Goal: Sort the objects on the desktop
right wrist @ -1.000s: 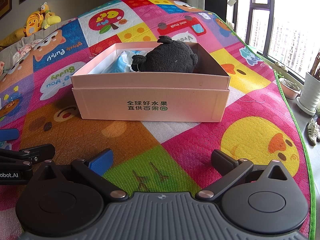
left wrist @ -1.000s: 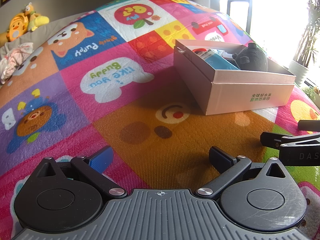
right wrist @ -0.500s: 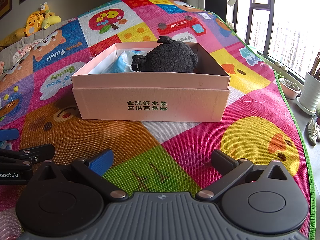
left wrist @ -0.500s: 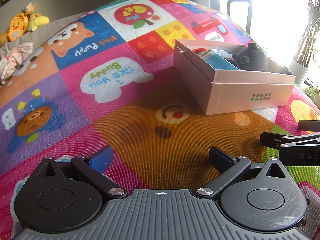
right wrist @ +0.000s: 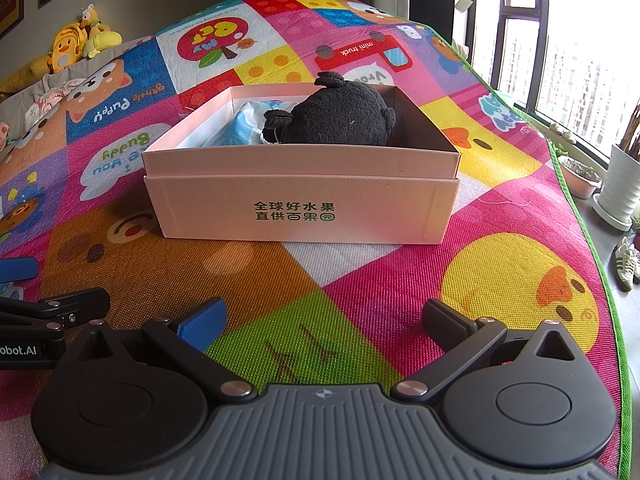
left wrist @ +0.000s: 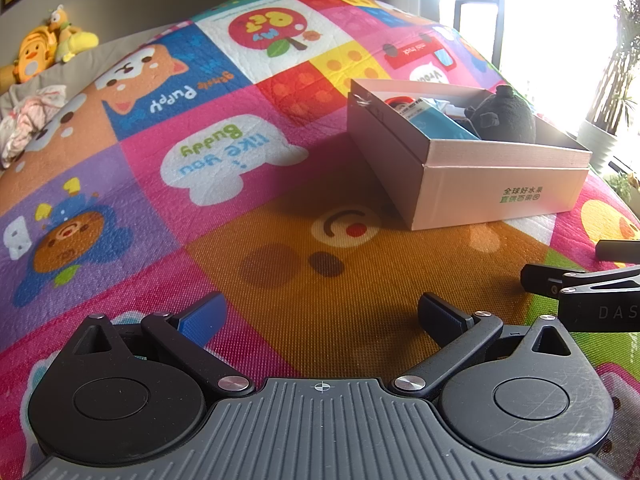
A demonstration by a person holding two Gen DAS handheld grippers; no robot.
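Note:
A pink cardboard box (right wrist: 304, 208) with green Chinese print sits on the colourful play mat; it also shows in the left wrist view (left wrist: 500, 196). Inside lie a black plush toy (right wrist: 340, 116), a blue packet (right wrist: 236, 132) and other small items. In the left wrist view the plush (left wrist: 506, 114) and blue packet (left wrist: 436, 122) show too. My right gripper (right wrist: 324, 320) is open and empty, low over the mat in front of the box. My left gripper (left wrist: 320, 316) is open and empty, low over the mat to the box's left.
The play mat (right wrist: 500, 280) ends at a green border on the right, with floor, plant pots (right wrist: 624, 184) and shoes beyond. Yellow plush toys (left wrist: 44, 52) and cloth lie at the far left. Each gripper's fingers show at the other view's edge.

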